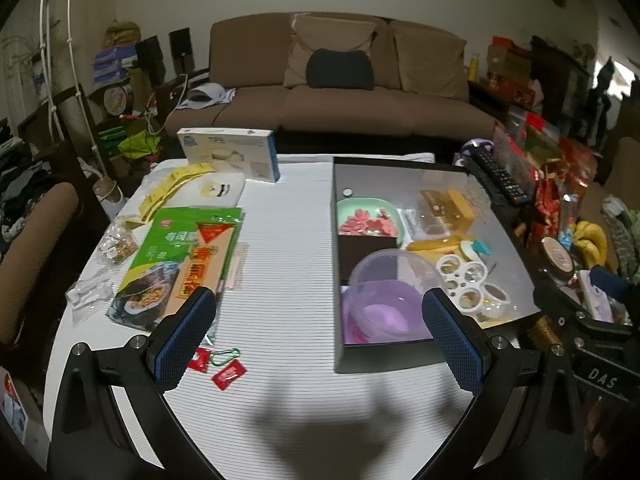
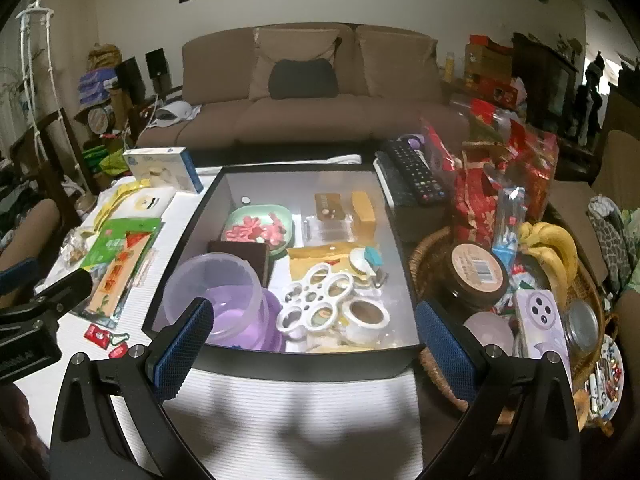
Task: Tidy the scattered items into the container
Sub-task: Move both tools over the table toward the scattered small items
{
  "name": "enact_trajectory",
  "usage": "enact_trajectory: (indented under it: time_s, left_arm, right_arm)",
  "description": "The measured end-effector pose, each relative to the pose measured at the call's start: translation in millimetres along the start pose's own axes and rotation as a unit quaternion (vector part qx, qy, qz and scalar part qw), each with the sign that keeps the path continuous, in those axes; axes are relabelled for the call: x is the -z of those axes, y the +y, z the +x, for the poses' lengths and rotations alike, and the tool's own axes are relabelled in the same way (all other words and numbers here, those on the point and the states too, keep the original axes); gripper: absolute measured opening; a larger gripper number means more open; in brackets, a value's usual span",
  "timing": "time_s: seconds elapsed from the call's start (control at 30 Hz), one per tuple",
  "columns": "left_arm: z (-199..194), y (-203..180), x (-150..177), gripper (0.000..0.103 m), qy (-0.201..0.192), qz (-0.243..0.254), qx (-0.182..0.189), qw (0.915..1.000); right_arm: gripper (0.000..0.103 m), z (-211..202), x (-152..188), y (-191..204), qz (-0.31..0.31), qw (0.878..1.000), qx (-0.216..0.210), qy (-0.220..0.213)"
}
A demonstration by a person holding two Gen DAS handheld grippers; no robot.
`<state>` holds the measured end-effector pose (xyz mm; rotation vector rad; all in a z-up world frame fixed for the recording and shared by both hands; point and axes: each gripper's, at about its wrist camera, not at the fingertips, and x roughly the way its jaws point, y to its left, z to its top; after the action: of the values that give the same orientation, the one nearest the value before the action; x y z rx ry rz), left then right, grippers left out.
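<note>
A black-walled container (image 1: 340,356) (image 2: 304,364) stands on the white mat and holds a purple tub (image 1: 384,304) (image 2: 224,296), a green dish (image 1: 370,208), a white ring holder (image 2: 320,300) and yellow packets. Scattered on the mat to its left lie a green sushi packet (image 1: 176,252) (image 2: 116,252), red sachets with a green clip (image 1: 224,364) (image 2: 108,340), a white box (image 1: 232,152), a white pouch (image 1: 212,192), yellow packets (image 1: 172,188) and clear wrappers (image 1: 90,292). My left gripper (image 1: 316,340) is open and empty above the mat. My right gripper (image 2: 312,348) is open and empty over the container's near wall.
A wicker basket (image 2: 436,376) with bananas (image 2: 552,252), jars and red bags stands right of the container. A black remote (image 2: 416,176) lies behind it. A brown sofa (image 1: 340,92) is across the room. Chairs and clutter stand at the left.
</note>
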<state>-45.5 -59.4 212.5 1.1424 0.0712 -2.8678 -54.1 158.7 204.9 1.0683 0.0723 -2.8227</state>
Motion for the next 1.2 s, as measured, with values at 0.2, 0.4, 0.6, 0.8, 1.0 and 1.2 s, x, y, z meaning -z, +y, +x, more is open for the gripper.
enact_trajectory:
  time_s: [0.2,0.4,0.6,0.8,1.0,1.2]
  left_arm:
    - [-7.4,36.9,1.1,0.103,-0.005,-0.014,-0.016,0.9998]
    - [-16.7,92.0,10.0,0.103,-0.011,-0.038,-0.033,0.9987]
    - [-13.5,154.5,27.0,0.103,0.000,-0.054,-0.067,0.9963]
    - [-5.2,221.3,52.8,0.103,0.013,-0.076,-0.096,0.9924]
    - [17.4,267.6,90.6,0.103,0.035,-0.101,-0.098,0.9894]
    - [41.2,276.0,118.2,0.103,0.046,-0.134,-0.062,0.9880]
  right_arm:
    - [0.103,-2.1,-4.2,31.9,-0.013,1.000,-0.007,-0.005]
    - [0.103,-2.0,-1.7,83.7,-0.038,0.999,-0.025,-0.004]
    - [0.103,7.3,3.3,140.1,-0.056,0.997,-0.050,0.006]
    - [0.103,20.5,15.1,194.9,-0.077,0.994,-0.080,0.011]
    - [0.103,37.4,39.7,231.7,-0.097,0.986,-0.133,0.019]
    - [0.103,63.2,72.3,255.1,-0.112,0.975,-0.188,0.044]
